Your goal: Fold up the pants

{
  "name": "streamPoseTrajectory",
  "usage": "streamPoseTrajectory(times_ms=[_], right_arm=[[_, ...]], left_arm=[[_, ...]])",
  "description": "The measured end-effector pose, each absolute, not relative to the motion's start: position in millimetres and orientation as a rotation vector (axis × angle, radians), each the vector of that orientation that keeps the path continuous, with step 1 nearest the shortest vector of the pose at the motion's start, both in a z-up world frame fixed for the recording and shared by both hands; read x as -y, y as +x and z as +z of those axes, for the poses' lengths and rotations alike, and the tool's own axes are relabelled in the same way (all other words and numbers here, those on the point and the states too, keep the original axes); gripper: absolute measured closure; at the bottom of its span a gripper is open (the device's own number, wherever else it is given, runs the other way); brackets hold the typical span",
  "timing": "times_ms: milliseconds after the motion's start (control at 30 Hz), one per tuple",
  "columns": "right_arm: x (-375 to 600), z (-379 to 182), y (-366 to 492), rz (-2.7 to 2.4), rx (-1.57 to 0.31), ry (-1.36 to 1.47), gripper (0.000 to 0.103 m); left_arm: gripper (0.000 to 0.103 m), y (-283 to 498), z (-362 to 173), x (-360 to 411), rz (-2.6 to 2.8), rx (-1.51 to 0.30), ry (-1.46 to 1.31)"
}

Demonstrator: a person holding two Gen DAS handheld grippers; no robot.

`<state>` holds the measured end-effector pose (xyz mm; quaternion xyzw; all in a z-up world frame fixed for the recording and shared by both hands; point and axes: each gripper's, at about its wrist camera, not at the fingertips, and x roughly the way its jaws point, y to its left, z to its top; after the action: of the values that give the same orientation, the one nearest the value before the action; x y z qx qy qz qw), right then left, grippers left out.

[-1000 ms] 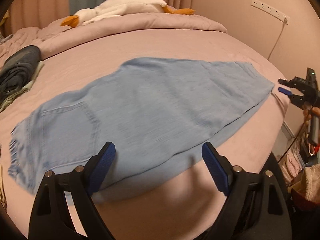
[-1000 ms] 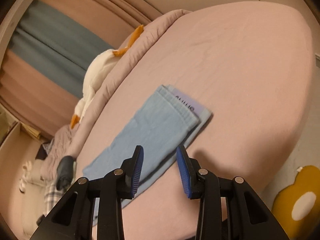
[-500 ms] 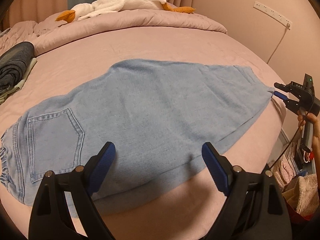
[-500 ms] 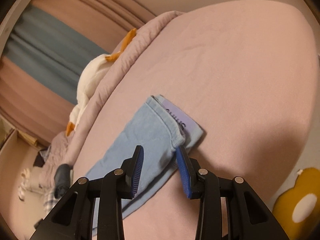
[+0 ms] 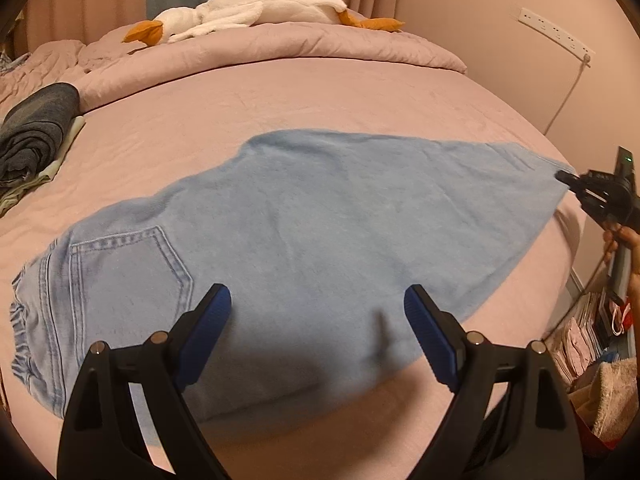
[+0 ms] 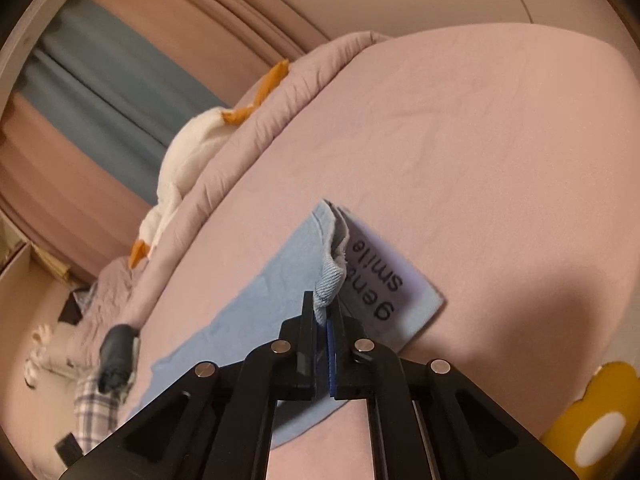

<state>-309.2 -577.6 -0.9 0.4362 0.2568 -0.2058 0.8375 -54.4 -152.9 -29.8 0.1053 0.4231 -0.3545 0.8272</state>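
Light blue denim pants (image 5: 304,240) lie flat across the pink bed (image 5: 320,96), back pocket at the left, one end at the right bed edge. My left gripper (image 5: 316,316) is open and empty, hovering over the near edge of the pants. My right gripper (image 6: 323,320) is shut on the top layer of the pants' end (image 6: 330,280), lifting it a little off a printed label (image 6: 380,276). The right gripper also shows in the left wrist view (image 5: 564,178) at the pants' far right corner.
A white goose plush (image 5: 256,4) lies on the rolled duvet at the head of the bed. Folded dark clothes (image 5: 36,136) sit at the left. A wall power strip (image 5: 554,34) and cluttered floor items (image 5: 592,344) are at the right. A yellow flower rug (image 6: 592,428) lies below.
My right gripper has closed on the pants' end and lifted its top layer. My left gripper has stayed open and drifted slightly over the pants.
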Motion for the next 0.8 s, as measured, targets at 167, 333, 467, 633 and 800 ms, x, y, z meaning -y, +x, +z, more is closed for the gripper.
streamPoseTrajectory(times_ms=[167,333,467,633,800], right_arm=[[581.5,-17.9,-304.0,-0.515,-0.642,0.897,0.100],[586.1,-23.5,-309.5,-0.585,-0.623,0.917,0.100],[593.0,-30.8,-301.4,-0.579,-0.696,0.922,0.100],[589.8,-18.1,-294.1,-0.609,-0.774,0.843,0.099],[525.0,37.4,-279.4,-0.604,-0.752,0.443,0.081]], left_arm=[[0.015,-41.9,-44.8,147.9,-0.719,-0.948,0.224],[0.014,-41.1,-46.1,133.1,-0.713,-0.960,0.215],[0.014,-37.0,-56.8,127.7,-0.692,-0.998,0.244],[0.014,-43.9,-51.3,116.4,-0.684,-0.986,0.234],[0.014,-49.9,-38.9,120.1,-0.690,-0.931,0.253]])
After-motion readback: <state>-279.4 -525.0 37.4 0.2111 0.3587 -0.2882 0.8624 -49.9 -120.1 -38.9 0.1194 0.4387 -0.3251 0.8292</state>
